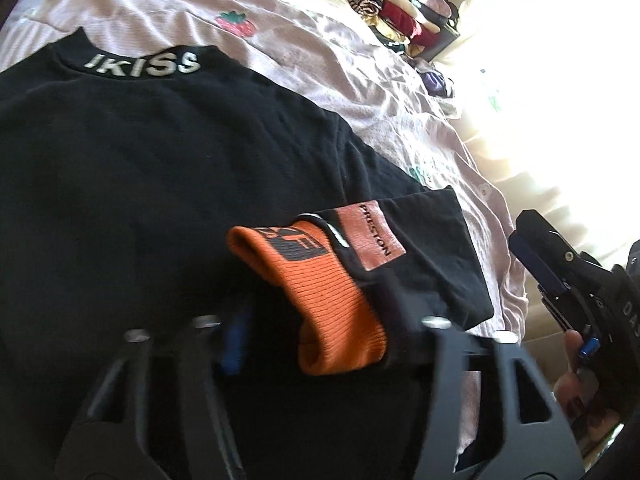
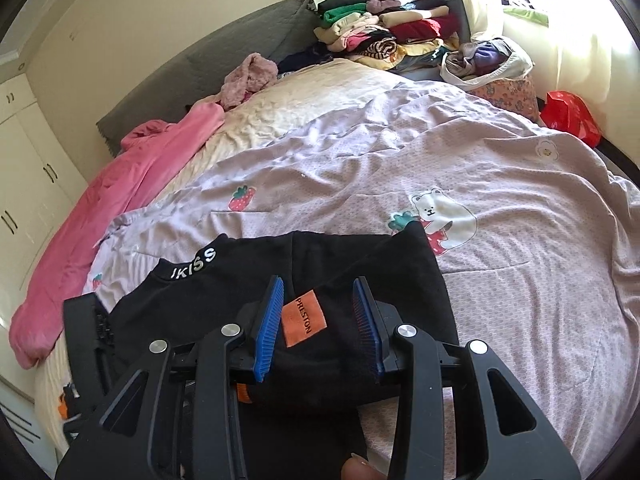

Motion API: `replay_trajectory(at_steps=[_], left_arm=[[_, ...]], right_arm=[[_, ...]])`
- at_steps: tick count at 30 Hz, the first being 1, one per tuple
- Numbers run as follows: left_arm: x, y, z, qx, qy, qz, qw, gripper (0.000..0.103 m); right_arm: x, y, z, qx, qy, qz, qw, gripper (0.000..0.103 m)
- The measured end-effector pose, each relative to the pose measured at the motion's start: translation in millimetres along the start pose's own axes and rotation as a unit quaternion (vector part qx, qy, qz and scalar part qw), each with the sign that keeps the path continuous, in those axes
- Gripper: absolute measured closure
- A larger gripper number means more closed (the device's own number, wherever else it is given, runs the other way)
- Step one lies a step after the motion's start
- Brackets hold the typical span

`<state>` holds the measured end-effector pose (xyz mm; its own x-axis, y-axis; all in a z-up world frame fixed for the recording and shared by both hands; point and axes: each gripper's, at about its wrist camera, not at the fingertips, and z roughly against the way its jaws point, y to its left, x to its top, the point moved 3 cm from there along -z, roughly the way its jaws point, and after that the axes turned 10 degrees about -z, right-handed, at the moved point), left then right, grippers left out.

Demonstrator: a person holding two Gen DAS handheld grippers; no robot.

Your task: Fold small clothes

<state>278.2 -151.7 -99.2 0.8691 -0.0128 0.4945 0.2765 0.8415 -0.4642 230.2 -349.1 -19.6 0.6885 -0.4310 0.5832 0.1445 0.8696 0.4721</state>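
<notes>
On the bedspread (image 2: pixel 500 208), both grippers' jaws stand apart over the black top (image 1: pixel 140 152).

Black "IKISS" top (image 2: pixel 224 300) lies flat, collar far; sleeve with orange cuff (image 1: pixel 320 292) and "PRESTON" patch (image 2: pixel 303 318) folded inward
</notes>
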Motion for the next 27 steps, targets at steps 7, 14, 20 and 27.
replay_trajectory(at_steps=[7,14,20,27], left_arm=[[6.3,8.6,23.4,0.002,-0.021,-0.006,0.9997,0.096],[21.0,36.6,100.7,0.041,-0.085,-0.019,0.9953,0.096],[20.9,72.7,145.0,0.079,-0.107,-0.007,0.9911,0.096],[13.2,105.7,168.3,0.098,-0.111,0.01,0.9889,0.096]], right_arm=[[3.5,-6.8,2.1,-0.009,-0.007,-0.012,1.0,0.068],[6.1,-11.3,4.7,-0.018,-0.017,-0.017,1.0,0.068],[5.2,-5.5,5.7,-0.025,-0.027,-0.005,0.999,0.068],[-3.1,17.0,3.5,-0.014,-0.035,0.035,0.999,0.068]])
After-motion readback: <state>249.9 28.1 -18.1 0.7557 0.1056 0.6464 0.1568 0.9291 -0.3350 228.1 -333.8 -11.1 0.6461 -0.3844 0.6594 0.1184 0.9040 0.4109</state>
